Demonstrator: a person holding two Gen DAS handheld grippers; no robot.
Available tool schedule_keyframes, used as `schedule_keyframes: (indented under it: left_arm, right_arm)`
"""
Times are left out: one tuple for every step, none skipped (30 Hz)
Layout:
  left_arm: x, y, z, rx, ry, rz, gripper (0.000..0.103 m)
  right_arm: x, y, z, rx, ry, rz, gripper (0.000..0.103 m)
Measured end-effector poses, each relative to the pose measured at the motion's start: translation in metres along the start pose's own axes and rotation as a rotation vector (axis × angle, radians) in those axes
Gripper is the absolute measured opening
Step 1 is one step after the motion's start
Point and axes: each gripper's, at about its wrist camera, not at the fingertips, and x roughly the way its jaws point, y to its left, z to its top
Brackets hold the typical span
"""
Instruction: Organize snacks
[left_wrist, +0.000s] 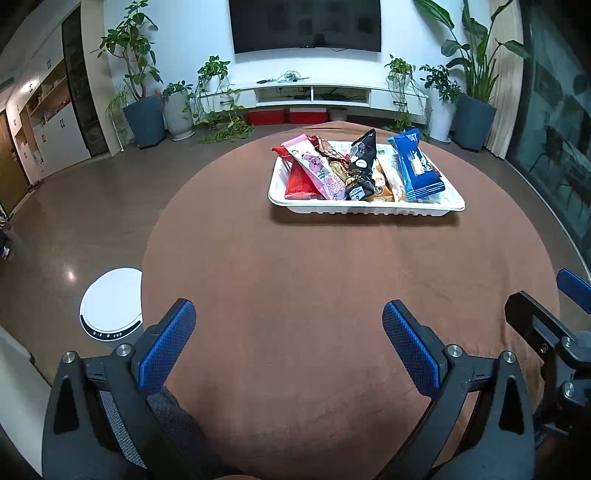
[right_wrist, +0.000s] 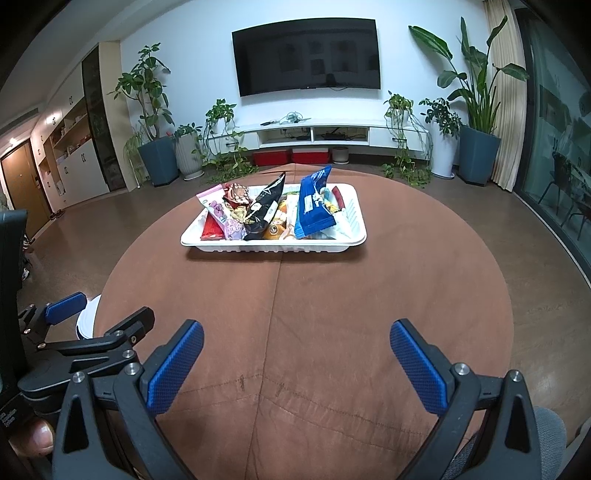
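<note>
Looking along the left claw (left_wrist: 289, 347) from its own camera, both blue-padded fingers (left_wrist: 168, 343) are spread wide with nothing between them, hovering low over the near part of the round brown bench (left_wrist: 332, 277). Farther across the bench sits a white tray (left_wrist: 365, 209) packed with snacks: a red packet (left_wrist: 301, 182) at its left end, a pink packet (left_wrist: 319, 168) leaning over it, a black packet (left_wrist: 362, 166) standing near the middle, and a blue packet (left_wrist: 417, 166) at the right. The right claw shows partly at the right edge of this view. On the floor left of the bench is a white round bin (left_wrist: 110, 310)

From the right wrist camera, the right claw (right_wrist: 295, 363) is also wide open and empty, poised above the near bench surface, where a stitched seam runs toward the tray (right_wrist: 273, 246). The tray lies well ahead and slightly left of centre, with the pink packet (right_wrist: 219, 214), black packet (right_wrist: 264, 210) and blue packet (right_wrist: 312, 205) propped up in it. Part of the left claw appears at the lower left, and a fingertip (right_wrist: 37, 435) shows at the bottom left corner. A dark television (right_wrist: 306, 55) hangs on the far wall
</note>
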Motion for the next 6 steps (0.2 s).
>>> schedule_keyframes:
  left_arm:
    - [-0.0001, -0.0005, 0.0003, 0.003, -0.004, 0.006, 0.103]
    - [-0.0005, -0.001, 0.0005, 0.006, -0.009, 0.013, 0.103]
    - [-0.0005, -0.0012, 0.0005, 0.01, -0.011, 0.017, 0.103]
    - [-0.0003, -0.0012, 0.0007, 0.011, -0.011, 0.02, 0.103]
    - [-0.0004, -0.0013, 0.0009, 0.011, -0.011, 0.02, 0.103]
    - [-0.0006, -0.0015, 0.0011, 0.011, -0.013, 0.02, 0.103]
  right_arm:
    - [0.0007, -0.0005, -0.0003, 0.001, 0.002, -0.001, 0.103]
    - [0.0011, -0.0013, -0.0017, 0.003, 0.005, -0.001, 0.103]
    - [0.0017, -0.0023, -0.0008, 0.004, 0.008, -0.002, 0.103]
    - [0.002, -0.0031, -0.0019, 0.006, 0.011, -0.003, 0.103]
    - [0.0022, -0.0038, -0.0029, 0.008, 0.014, -0.002, 0.103]
    - [0.0022, -0.0035, -0.0019, 0.009, 0.016, -0.002, 0.103]
